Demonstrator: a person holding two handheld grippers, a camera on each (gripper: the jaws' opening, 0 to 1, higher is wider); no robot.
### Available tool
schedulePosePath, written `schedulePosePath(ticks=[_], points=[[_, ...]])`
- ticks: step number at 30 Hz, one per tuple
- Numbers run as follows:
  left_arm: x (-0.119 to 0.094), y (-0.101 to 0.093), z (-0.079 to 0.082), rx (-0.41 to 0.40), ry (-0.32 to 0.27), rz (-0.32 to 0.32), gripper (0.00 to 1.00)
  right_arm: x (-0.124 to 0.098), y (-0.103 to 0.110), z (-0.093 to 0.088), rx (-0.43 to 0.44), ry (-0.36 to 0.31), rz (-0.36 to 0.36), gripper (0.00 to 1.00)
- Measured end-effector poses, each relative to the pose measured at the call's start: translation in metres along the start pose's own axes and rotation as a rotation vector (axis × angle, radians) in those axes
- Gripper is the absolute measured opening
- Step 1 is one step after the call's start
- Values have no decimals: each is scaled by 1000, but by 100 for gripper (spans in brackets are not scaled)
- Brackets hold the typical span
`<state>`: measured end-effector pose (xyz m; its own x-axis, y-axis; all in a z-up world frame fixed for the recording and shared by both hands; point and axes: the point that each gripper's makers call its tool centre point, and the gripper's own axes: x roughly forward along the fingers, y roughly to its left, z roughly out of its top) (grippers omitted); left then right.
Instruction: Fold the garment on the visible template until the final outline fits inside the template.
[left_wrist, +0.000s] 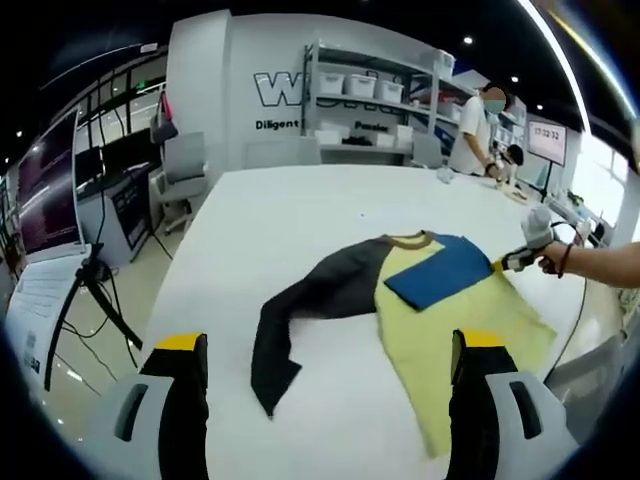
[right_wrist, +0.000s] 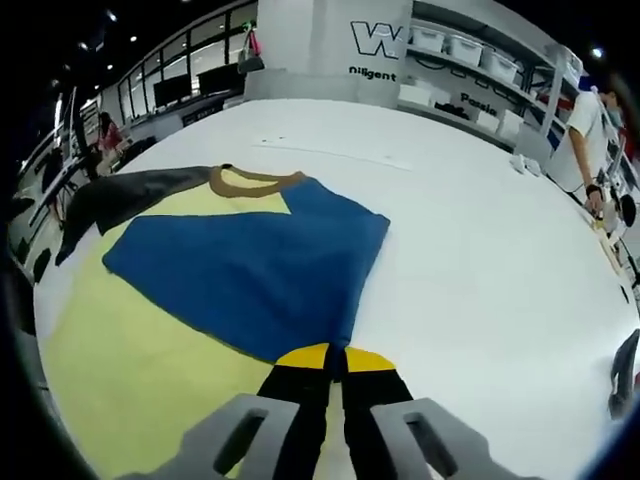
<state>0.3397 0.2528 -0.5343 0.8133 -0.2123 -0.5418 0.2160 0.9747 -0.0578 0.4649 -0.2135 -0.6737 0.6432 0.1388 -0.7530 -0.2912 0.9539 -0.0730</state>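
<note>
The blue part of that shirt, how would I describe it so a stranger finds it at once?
Start at the big white table and find the yellow garment spread on it. The blue sleeve lies folded across its chest just below the brown collar, its tip pinched by the right gripper; the other sleeve is dark grey and stretched out.

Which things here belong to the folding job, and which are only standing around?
Job:
- shirt, yellow body, dark sleeve spread out
- blue sleeve, folded over the body
- right gripper, shut on the blue sleeve
- left gripper, open above the table

Around:
- shelf with bins
- chair
- tripod
- person at the far end
</note>
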Motion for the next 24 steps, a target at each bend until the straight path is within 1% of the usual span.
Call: schedulePosePath(ticks=[3, 5, 9, 11, 12, 13, 14, 15, 16, 18, 19, 21, 23, 24], points=[[2, 2, -5, -5, 9, 5, 99, 0, -10, -1, 1, 6, -20, 0], [2, 3, -8, -9, 16, 11, 99, -1, -13, -2, 0, 8, -27, 0], [5, 7, -14, -16, 24, 17, 99, -3, -10, -2, 6, 6, -21, 0], [7, 8, -17, -16, 34, 22, 99, -6, -8, 1, 8, -19, -20, 0], [7, 9, -17, -13, 36, 24, 99, -8, -5, 8, 73, -68, -15, 0], [8, 10, -19, -9, 43, 29, 99, -10, -3, 13, 104, -100, 11, 0], [8, 11, -19, -6, 47, 32, 99, -11, -4, 16, 129, -119, 17, 3], [9, 12, -20, -4, 46, 36, 98, -18, -1, 26, 175, -178, 48, 7], [10, 14, -21, -5, 49, 39, 98, -23, 2, 31, 178, -202, 63, 11], [11, 14, -21, -9, 50, 38, 98, -29, 6, 36, 182, -220, 81, 21], [12, 15, -22, -16, 51, 41, 98, -39, 11, 40, 194, -234, 94, 25], [13, 16, -24, -14, 50, 40, 97, -47, 17, 45, 193, -258, 112, 36], [16, 19, -28, -9, 59, 49, 97, -58, 23, 50, 173, -278, 117, 46], [16, 21, -29, -9, 67, 55, 97, -61, 25, 52, 163, -286, 120, 48]])
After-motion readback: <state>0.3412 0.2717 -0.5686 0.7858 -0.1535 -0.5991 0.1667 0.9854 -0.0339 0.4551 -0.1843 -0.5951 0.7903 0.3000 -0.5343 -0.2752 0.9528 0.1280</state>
